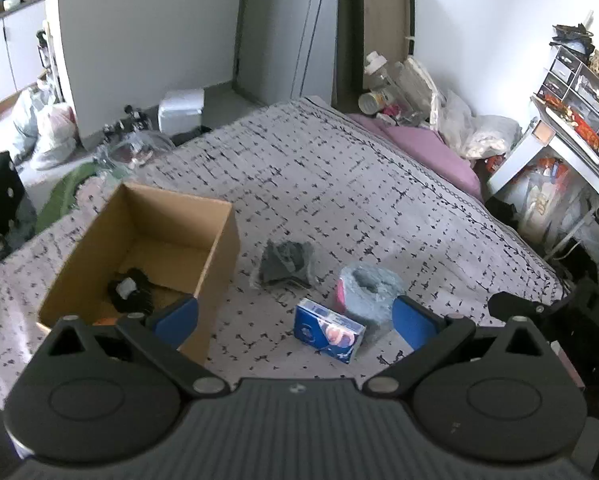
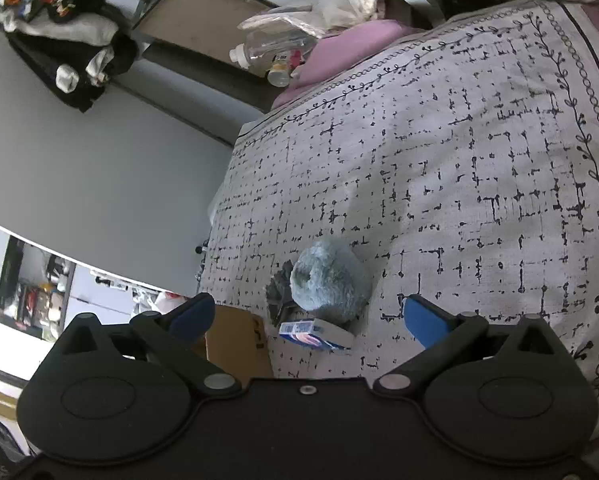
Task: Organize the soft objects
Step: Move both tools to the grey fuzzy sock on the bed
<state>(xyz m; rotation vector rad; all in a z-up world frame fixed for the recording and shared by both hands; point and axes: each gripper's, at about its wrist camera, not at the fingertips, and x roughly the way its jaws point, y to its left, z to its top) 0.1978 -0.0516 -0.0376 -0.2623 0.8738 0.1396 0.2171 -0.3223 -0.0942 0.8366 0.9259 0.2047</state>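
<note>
An open cardboard box (image 1: 147, 240) stands on the bed at the left, with a black fluffy item (image 1: 131, 288) inside. To its right lie a grey soft item in clear wrap (image 1: 285, 264), a pale blue fluffy bundle (image 1: 369, 292) and a blue tissue pack (image 1: 329, 330). My left gripper (image 1: 295, 322) is open and empty, hovering above the tissue pack. My right gripper (image 2: 309, 318) is open and empty, above the blue bundle (image 2: 329, 280), the tissue pack (image 2: 315, 334) and the grey item (image 2: 281, 292). A corner of the box (image 2: 235, 340) shows below it.
The patterned bedspread (image 1: 339, 184) covers the bed. A pink pillow (image 1: 431, 148), bottles and plastic bags (image 1: 399, 92) sit at the head. A cluttered white desk (image 1: 559, 152) stands at the right. Bags and clutter (image 1: 51, 132) lie on the floor at the left.
</note>
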